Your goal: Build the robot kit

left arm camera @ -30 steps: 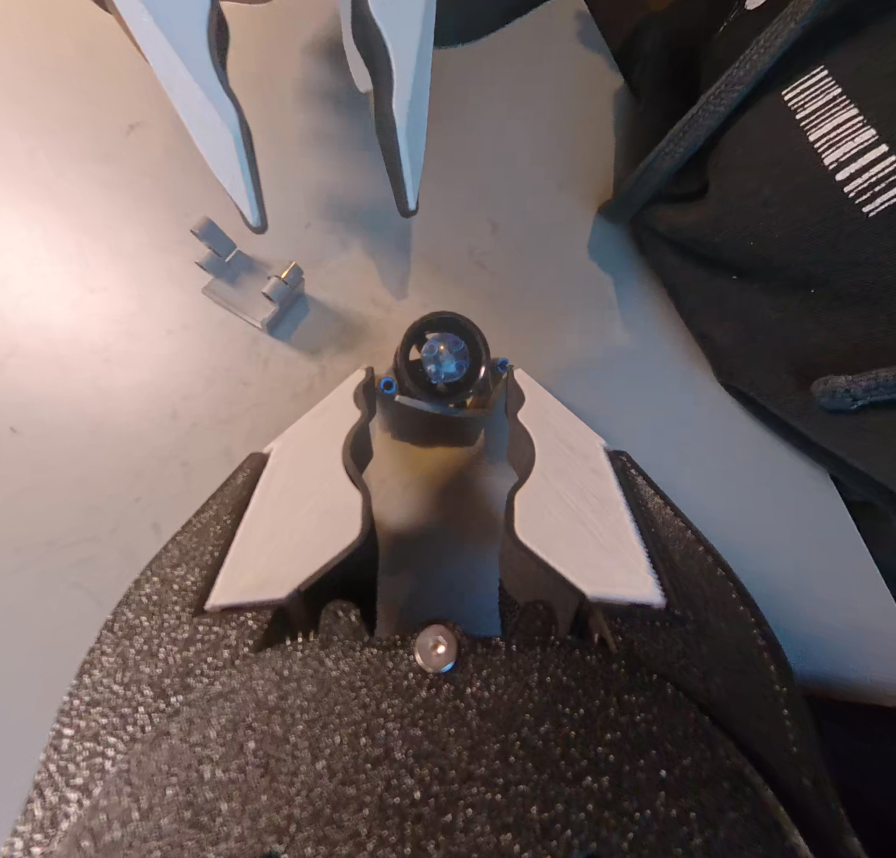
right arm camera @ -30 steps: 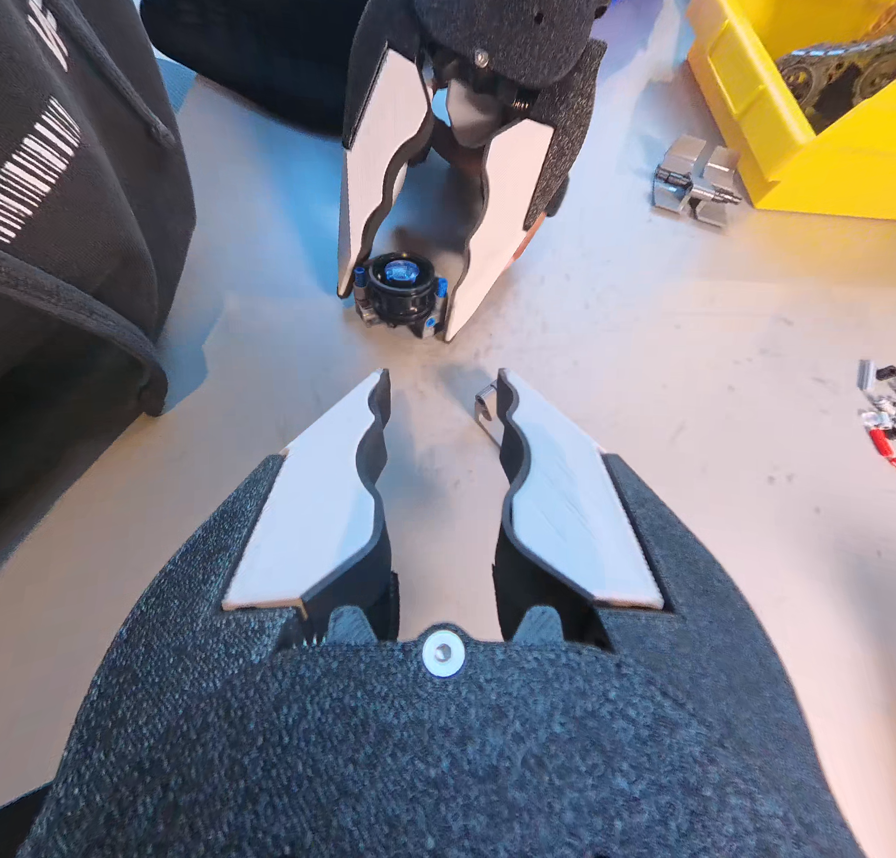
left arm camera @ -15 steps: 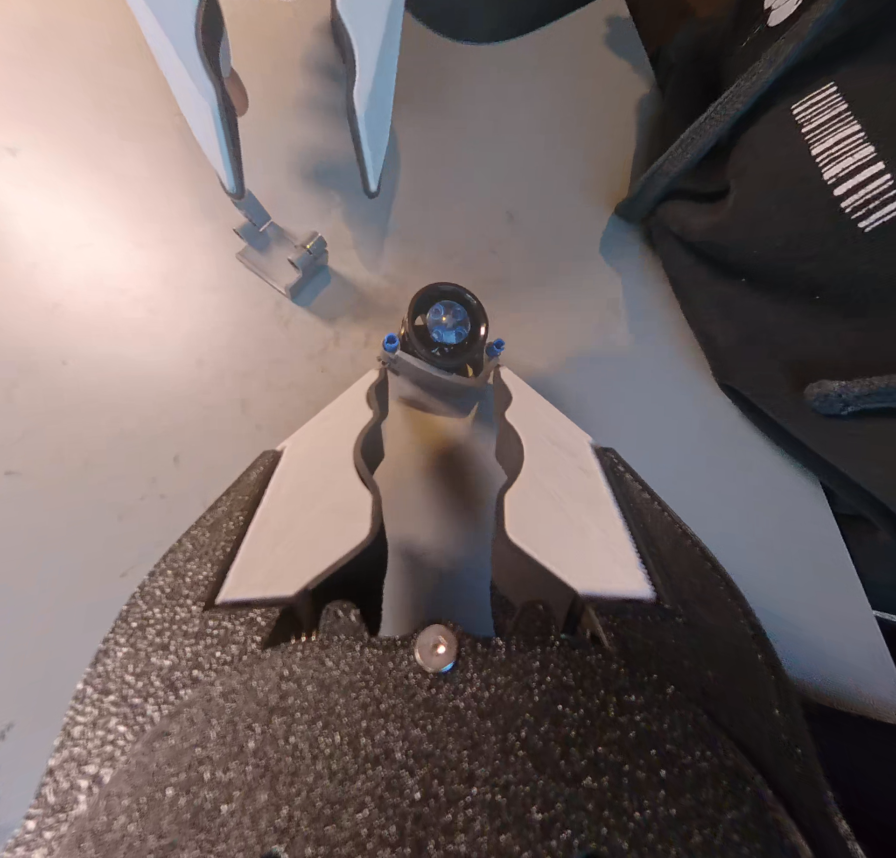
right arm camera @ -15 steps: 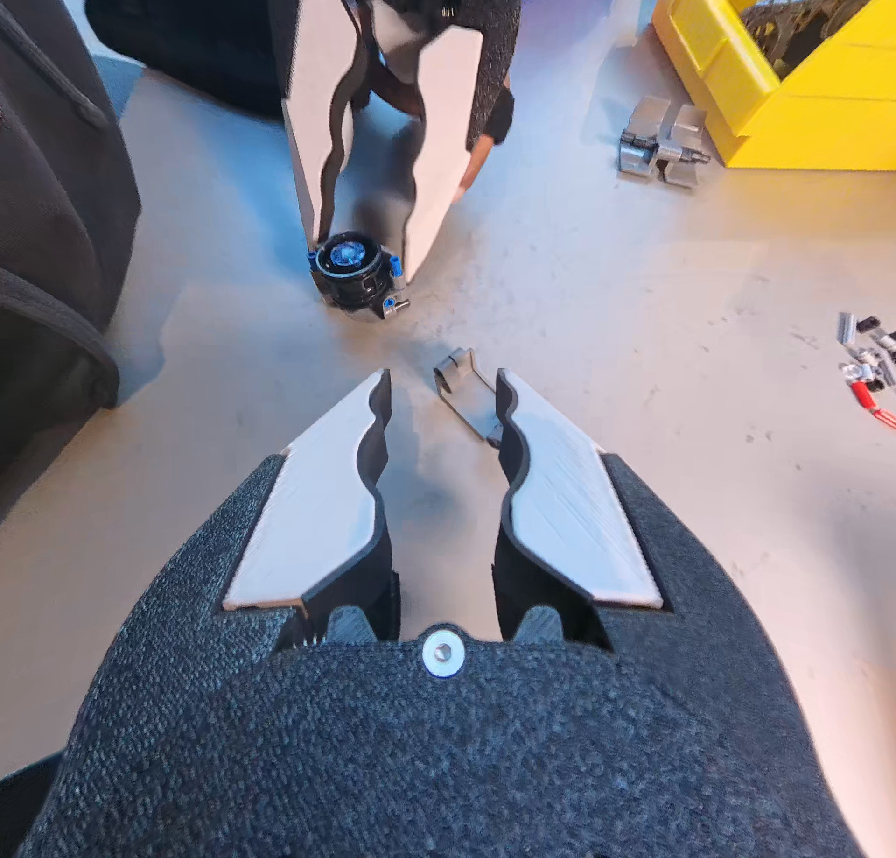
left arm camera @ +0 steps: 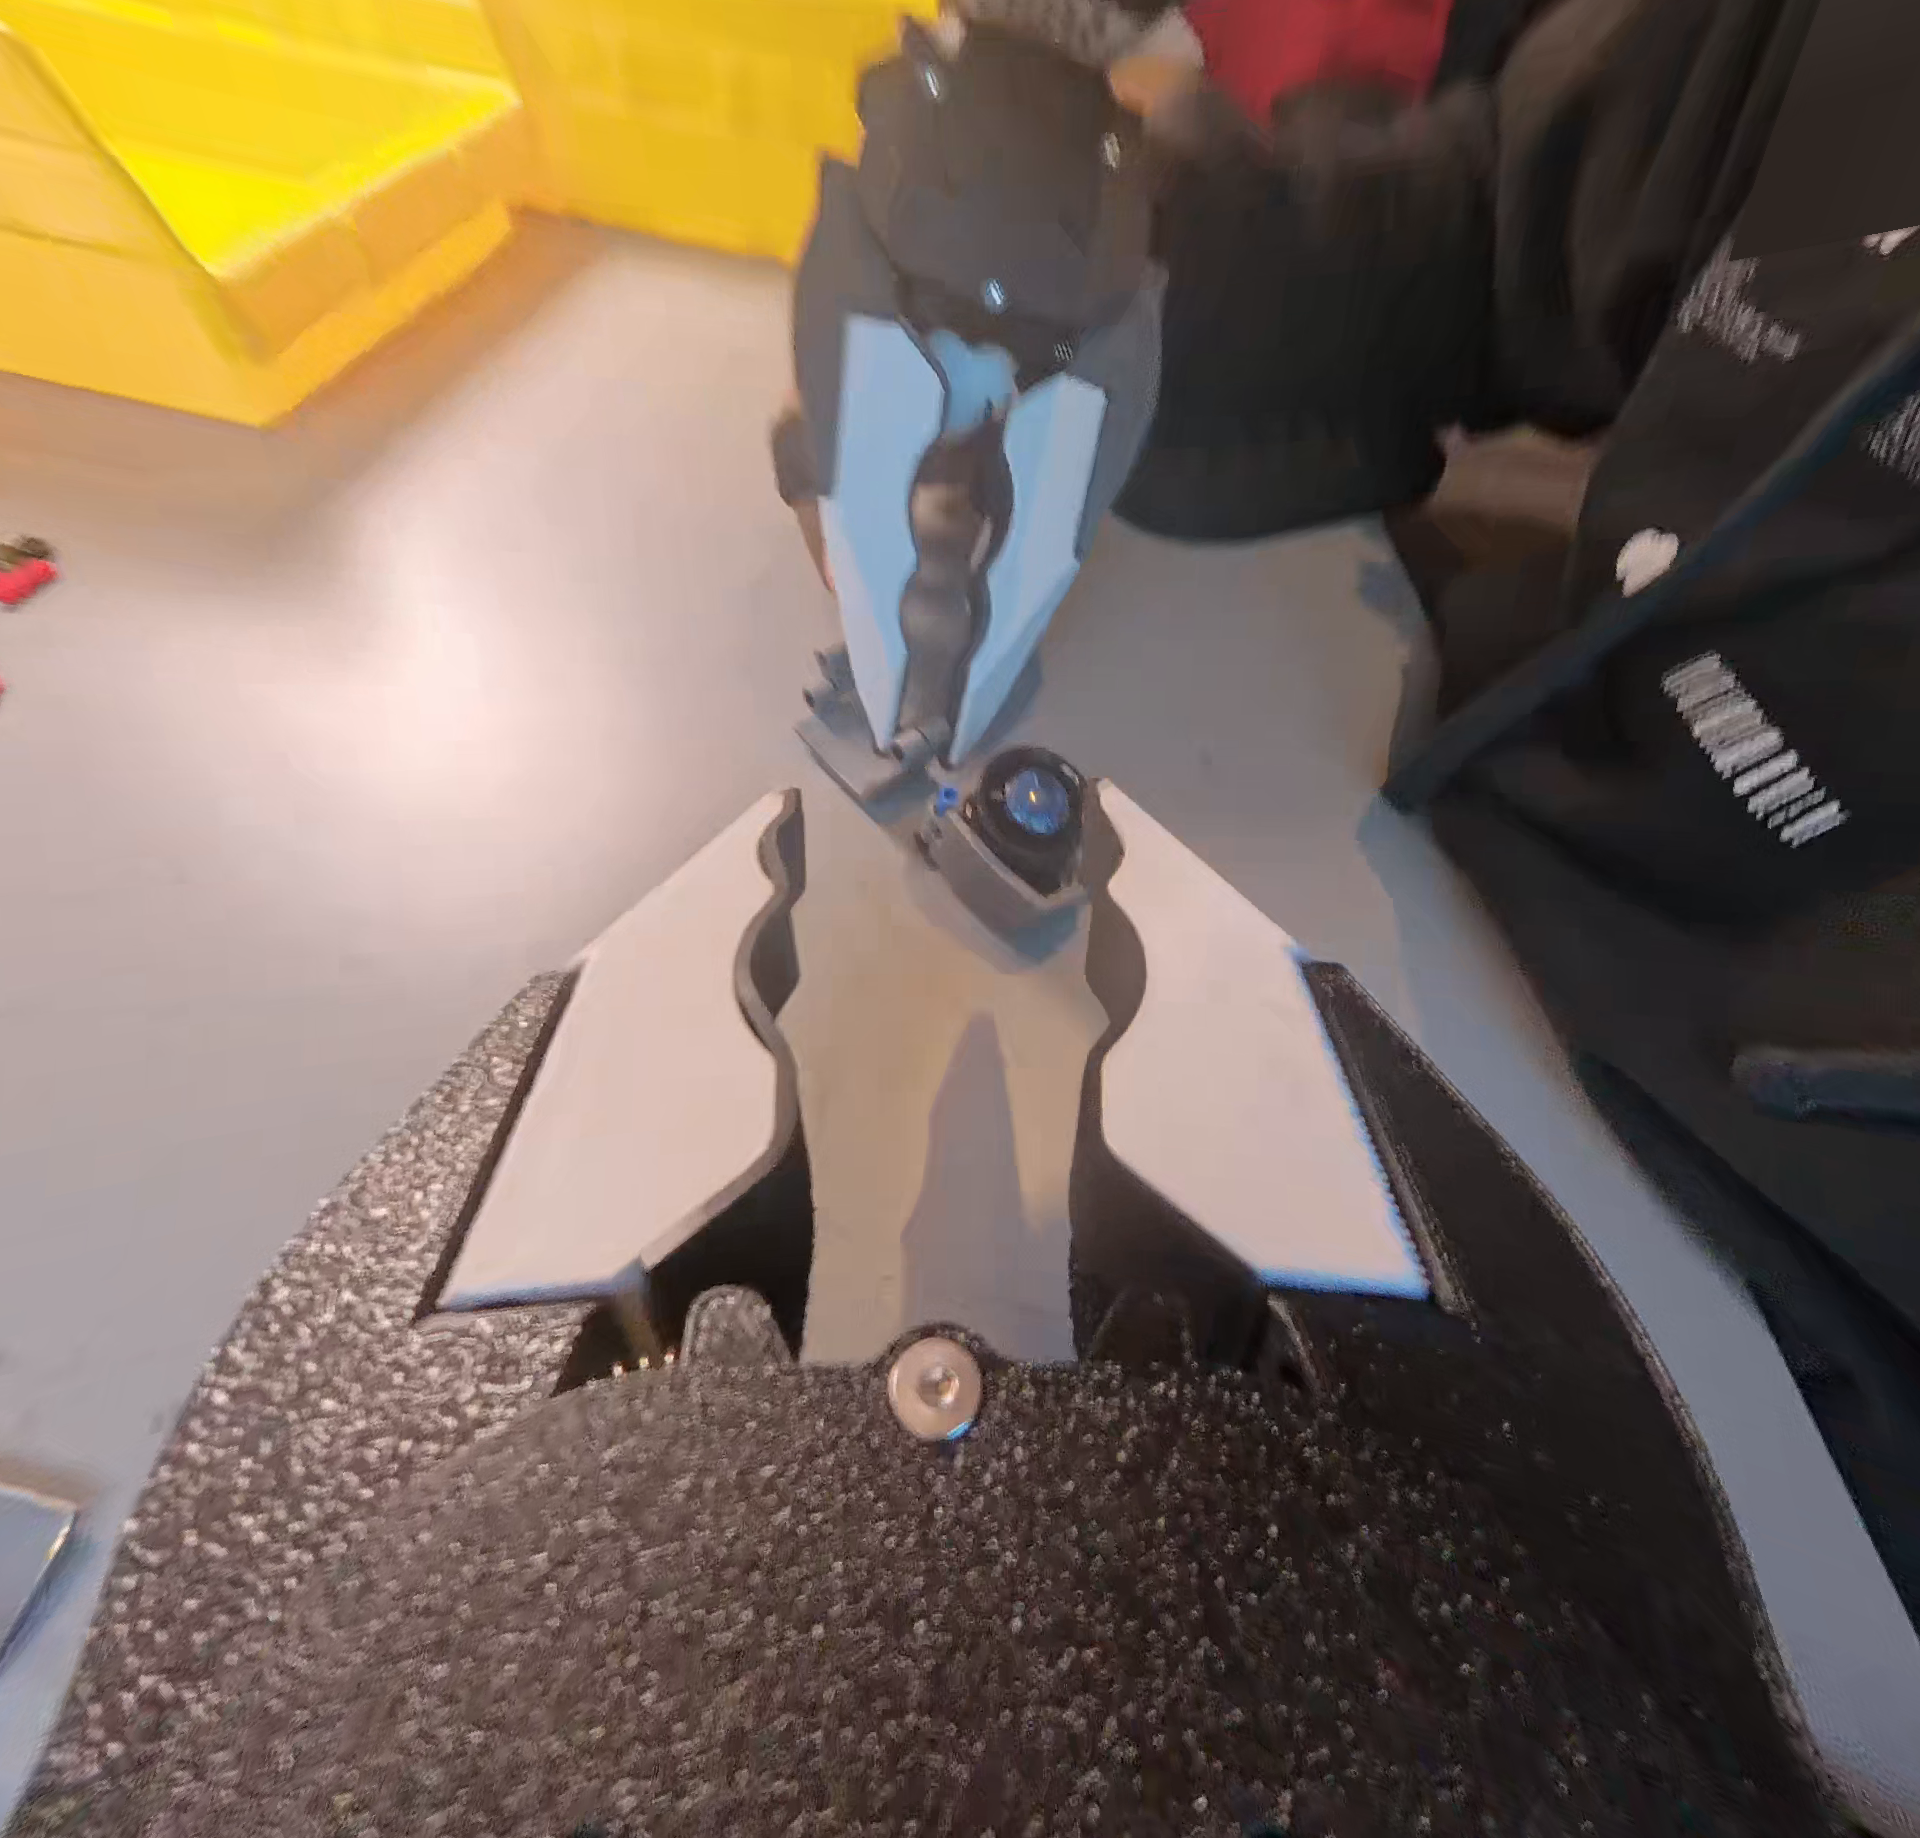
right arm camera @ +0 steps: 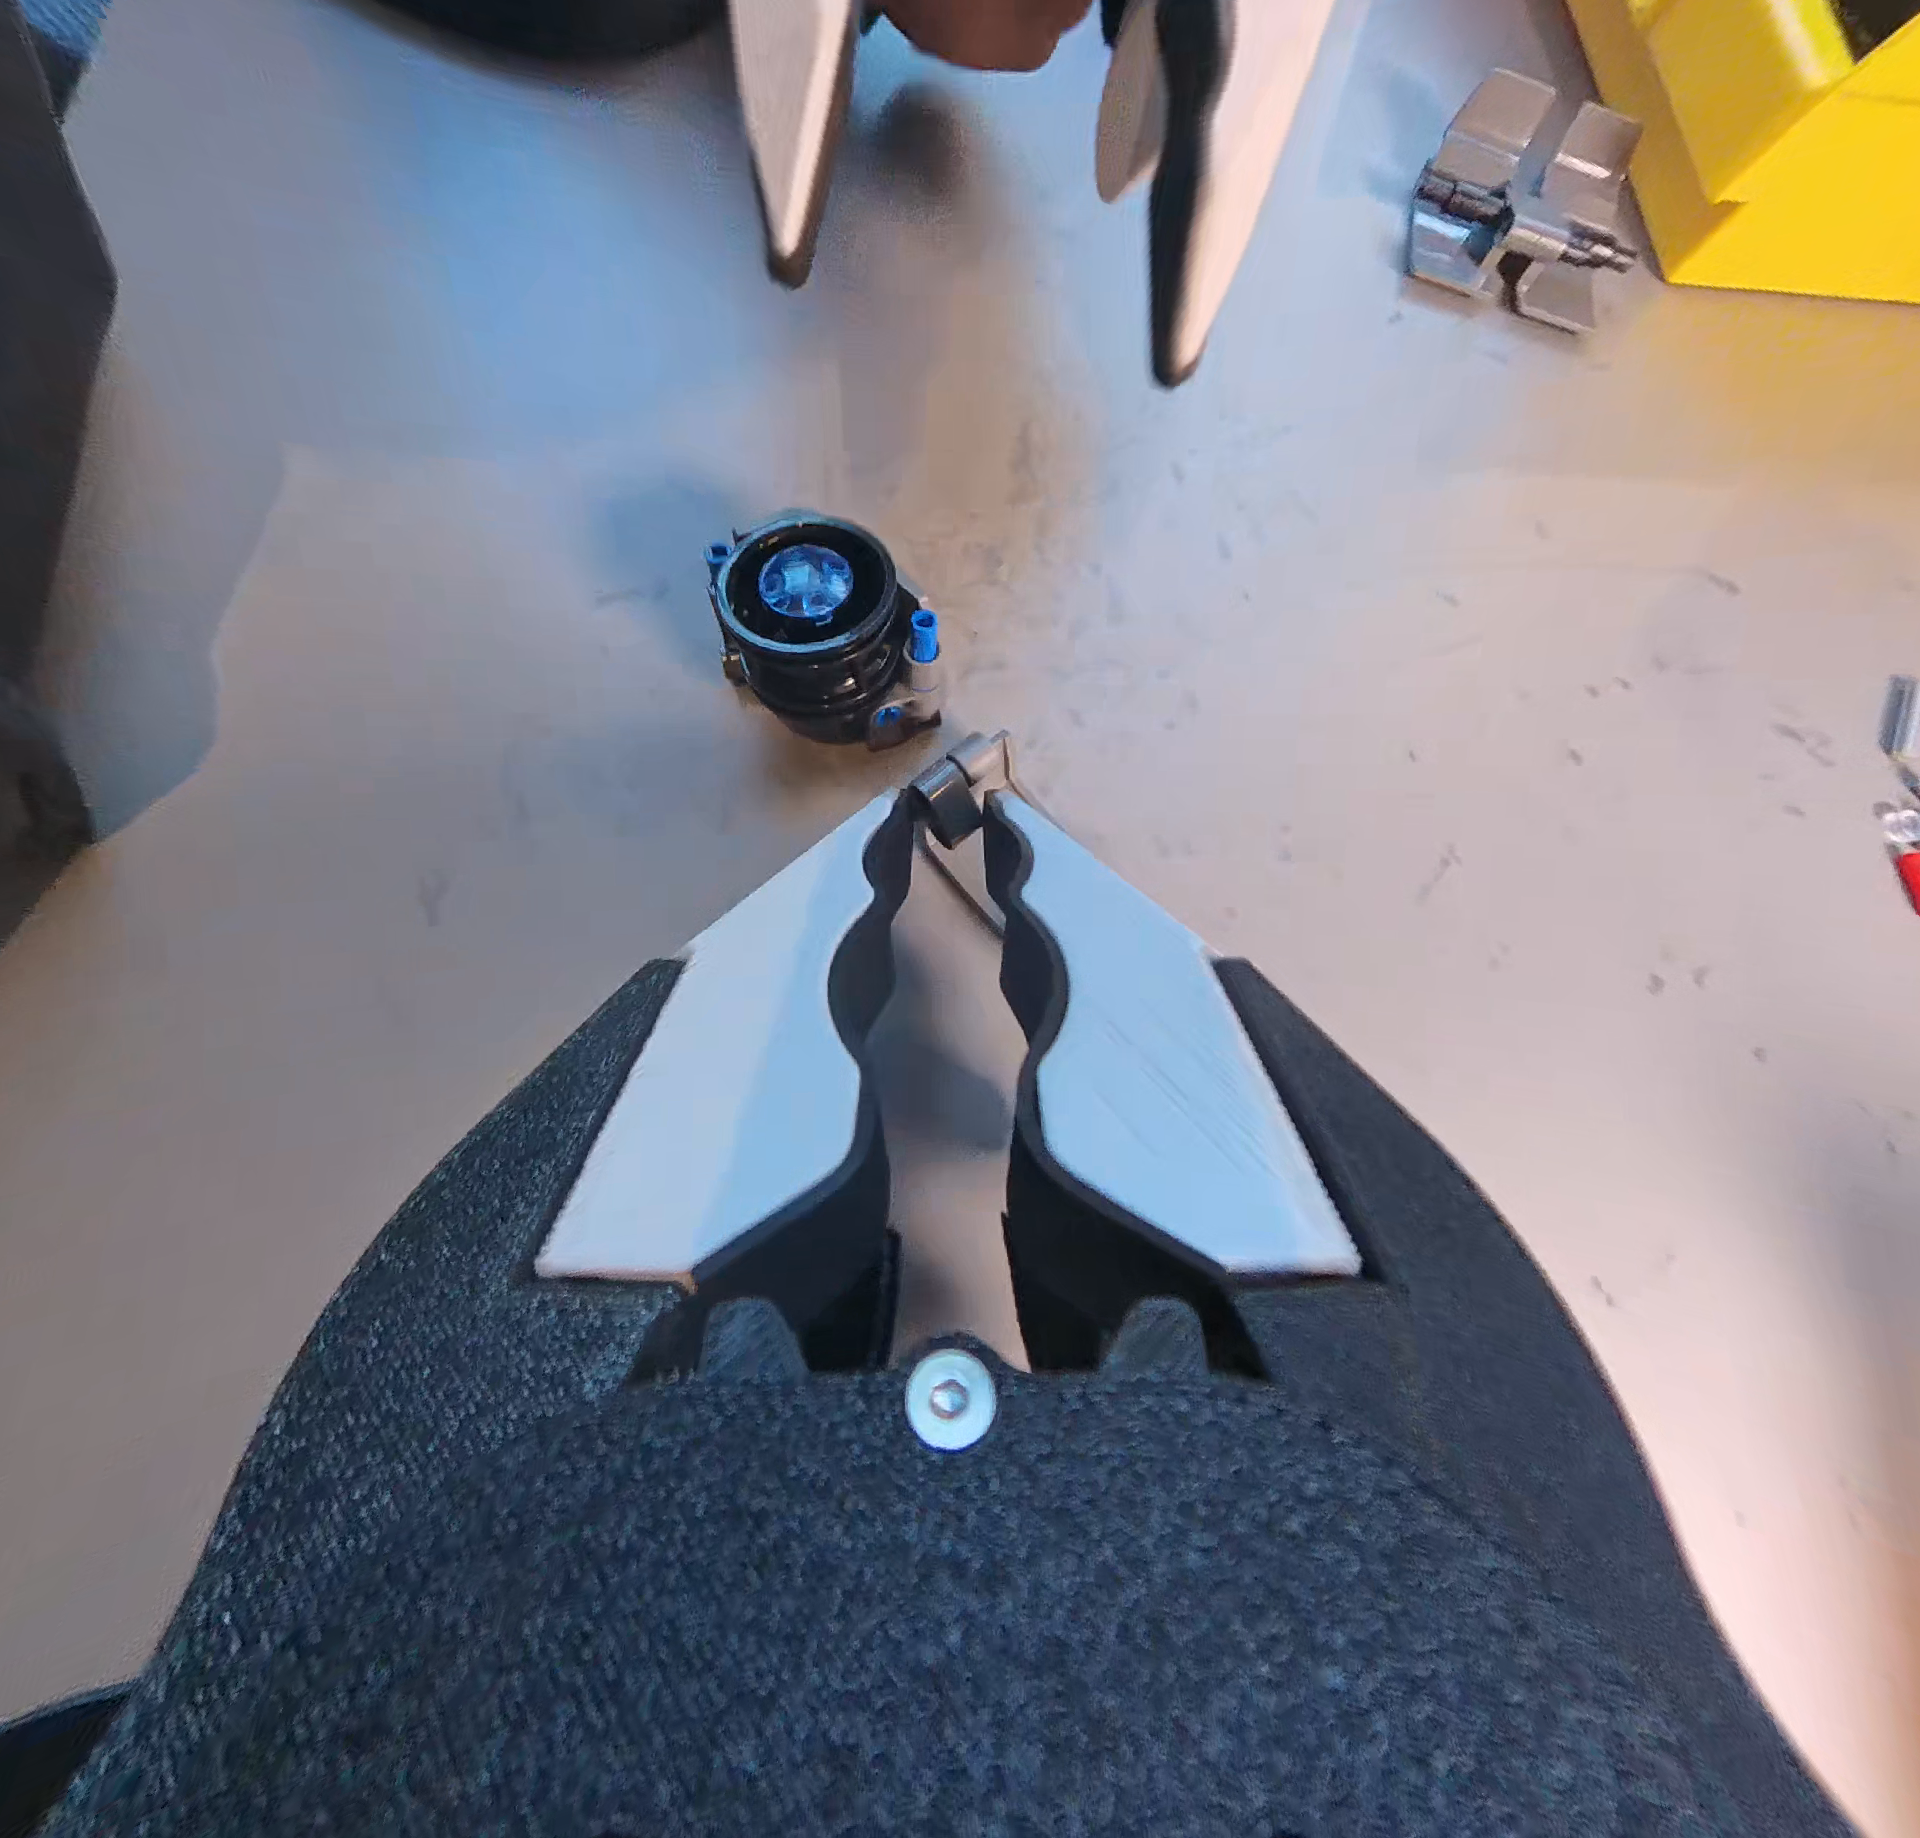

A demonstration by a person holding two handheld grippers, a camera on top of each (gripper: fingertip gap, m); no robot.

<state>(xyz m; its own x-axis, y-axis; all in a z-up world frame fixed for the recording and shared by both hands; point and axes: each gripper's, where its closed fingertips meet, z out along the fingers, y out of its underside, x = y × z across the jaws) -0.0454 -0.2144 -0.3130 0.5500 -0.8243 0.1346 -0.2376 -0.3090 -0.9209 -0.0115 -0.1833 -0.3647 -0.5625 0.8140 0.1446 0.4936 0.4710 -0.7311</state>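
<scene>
A small black round part (right arm camera: 816,635) with a blue centre and blue pins stands on the grey table (right arm camera: 1351,645). In the left wrist view the part (left arm camera: 1023,812) sits just past my open left gripper (left arm camera: 948,801), close to its right fingertip. In the right wrist view the left gripper (right arm camera: 977,323) hangs open beyond the part, not touching it. My right gripper (right arm camera: 943,801) is shut on a small grey metal bracket (right arm camera: 961,775) at its tips, right beside the part. The left wrist view shows the right gripper (left arm camera: 925,744) pinching the bracket (left arm camera: 862,760) on the table.
Yellow bins (left arm camera: 312,126) stand at the back, one also showing in the right wrist view (right arm camera: 1766,105). A metal clamp (right arm camera: 1507,219) lies beside that bin. Black fabric with white print (left arm camera: 1714,645) borders one side. Small red and metal bits (right arm camera: 1901,853) lie at the right edge. Tip to tip, the grippers are about 7 cm apart.
My left gripper has let go of the black part, opened wide and pulled back. My right gripper has moved onto the grey bracket and closed on it.
</scene>
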